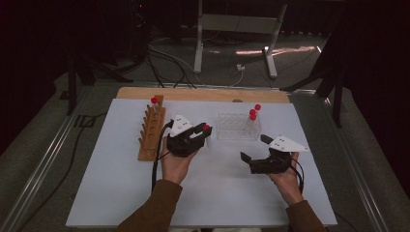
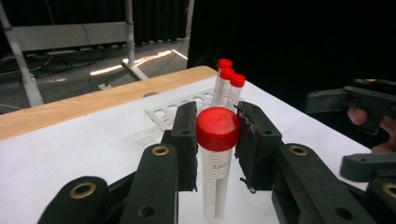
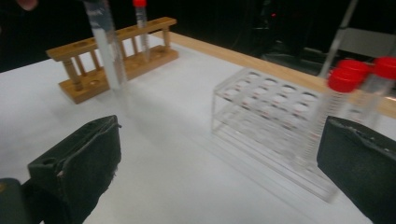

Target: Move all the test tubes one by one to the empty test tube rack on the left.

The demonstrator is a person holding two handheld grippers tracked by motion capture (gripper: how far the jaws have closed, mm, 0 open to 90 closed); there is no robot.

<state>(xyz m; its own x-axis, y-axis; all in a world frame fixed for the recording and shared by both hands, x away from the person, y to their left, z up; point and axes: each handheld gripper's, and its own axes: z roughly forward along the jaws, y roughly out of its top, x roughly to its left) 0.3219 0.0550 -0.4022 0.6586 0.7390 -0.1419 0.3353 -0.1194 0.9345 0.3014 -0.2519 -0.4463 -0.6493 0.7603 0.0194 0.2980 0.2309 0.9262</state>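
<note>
The left tongs (image 2: 215, 140) clench a red-capped tube (image 2: 217, 158) upright at the surface's (image 1: 121, 193) centre. The right tongs (image 1: 251, 147), at four o'clock, gape wide, empty. A clear rack (image 1: 232, 126) stands between them; a wooden rack (image 1: 152, 133) lies at nine o'clock.

Five red-capped tubes (image 2: 217, 154), one clear rack (image 1: 233, 126), one wooden rack (image 1: 152, 135), two grippers (image 1: 196, 134)
</note>
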